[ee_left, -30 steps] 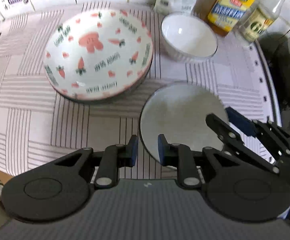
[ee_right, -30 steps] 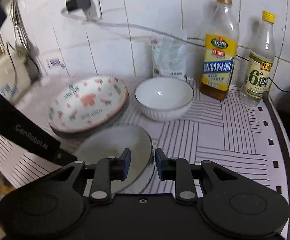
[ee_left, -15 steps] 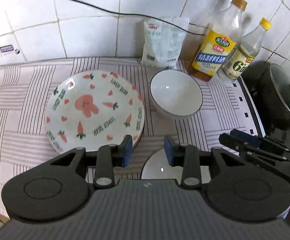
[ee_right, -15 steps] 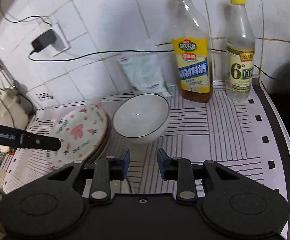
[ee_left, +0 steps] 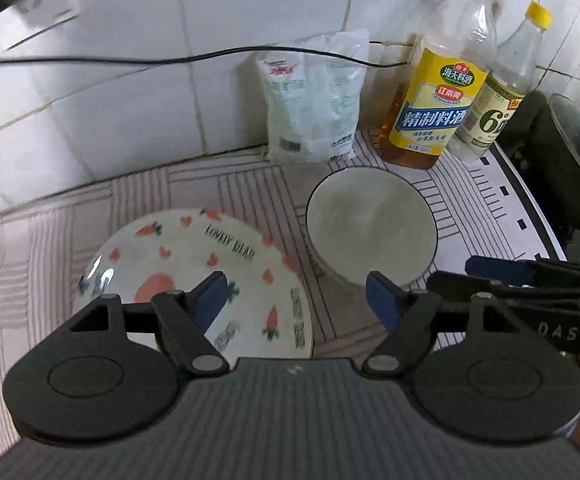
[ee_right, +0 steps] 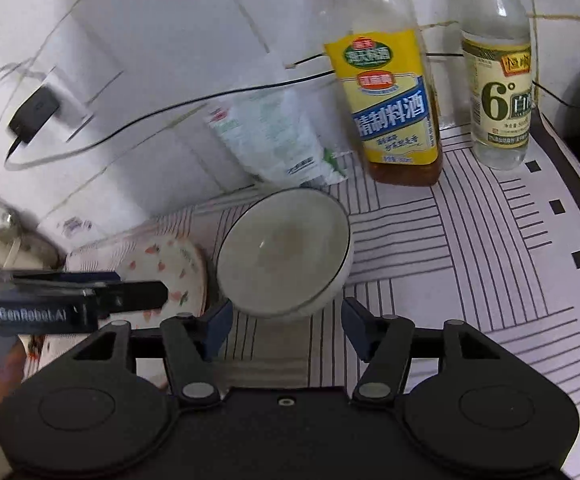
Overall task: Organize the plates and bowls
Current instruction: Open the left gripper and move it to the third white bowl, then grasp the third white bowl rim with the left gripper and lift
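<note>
A carrot-patterned plate [ee_left: 194,276] lies on the striped mat, with a white bowl [ee_left: 370,224] just to its right. My left gripper [ee_left: 296,302] hovers over the plate's near right edge. Its jaws are opening and nothing is between them. In the right wrist view the bowl [ee_right: 282,252] sits directly ahead of my right gripper [ee_right: 288,324], beyond the tips. Those jaws are opening too, and hold nothing. The plate [ee_right: 166,268] shows left of the bowl. Each gripper appears in the other's view: right gripper [ee_left: 530,276], left gripper [ee_right: 90,296].
Against the tiled wall stand a yellow-labelled bottle [ee_left: 438,112], a clear vinegar bottle [ee_left: 498,108] and a white bag [ee_left: 314,100]. A dark lidded pot [ee_left: 570,160] sits off the mat's right edge. A black cable [ee_left: 130,60] runs along the wall to a plug [ee_right: 34,114].
Both grippers have moved in toward the wall and rolled. Their jaws went from nearly shut to wide apart. The small grey plate near the front has dropped out of sight beneath them.
</note>
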Tool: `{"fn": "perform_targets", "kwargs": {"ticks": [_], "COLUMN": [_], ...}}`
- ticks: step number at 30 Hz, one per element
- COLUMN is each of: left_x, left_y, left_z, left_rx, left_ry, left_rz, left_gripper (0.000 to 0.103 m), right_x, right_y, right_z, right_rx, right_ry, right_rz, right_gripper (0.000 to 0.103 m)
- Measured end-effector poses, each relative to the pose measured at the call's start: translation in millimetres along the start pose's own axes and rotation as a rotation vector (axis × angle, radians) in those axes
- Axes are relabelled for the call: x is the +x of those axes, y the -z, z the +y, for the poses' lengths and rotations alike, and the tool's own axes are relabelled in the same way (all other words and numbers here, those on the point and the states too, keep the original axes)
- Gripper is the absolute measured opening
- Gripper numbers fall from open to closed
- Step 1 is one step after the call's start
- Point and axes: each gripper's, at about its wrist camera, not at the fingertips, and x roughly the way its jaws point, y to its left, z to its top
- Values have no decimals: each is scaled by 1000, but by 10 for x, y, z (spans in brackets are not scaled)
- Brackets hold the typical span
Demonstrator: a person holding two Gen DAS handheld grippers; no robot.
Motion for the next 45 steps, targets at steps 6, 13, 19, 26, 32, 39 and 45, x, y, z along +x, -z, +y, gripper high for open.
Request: {"fn": "perform_targets", "kwargs": {"ticks": [6, 13, 19, 26, 32, 39, 45], "left_x": [334, 591, 734, 795, 800, 682, 405], "left_y": [-246, -362, -344, -299, -196, -211, -198], "left_z": [-59, -185, -251, -227, -292, -264, -316], "left_rx": [107, 204, 244, 202, 178, 94, 83], "left_ry": [42, 64, 19, 110, 98, 139, 155], "left_rz": [14, 44, 49, 101, 113, 137, 115], "left_gripper": [70, 56, 45, 31, 16, 16, 17], "right_x": [242, 382, 345, 335, 431, 318, 44], "right_y": [-109, -80, 14, 73, 157, 194, 182], "right_z": [-244, -431, -479, -575, -735, -506, -413], "right_rx": [170, 340, 385, 399, 501, 441, 384], "right_ry": [-25, -52, 2, 70, -28, 64, 44], "right_rz": [-15, -38, -68, -77, -37, -33, -56], "right_gripper": [63, 37, 11, 9, 12, 11, 12]}}
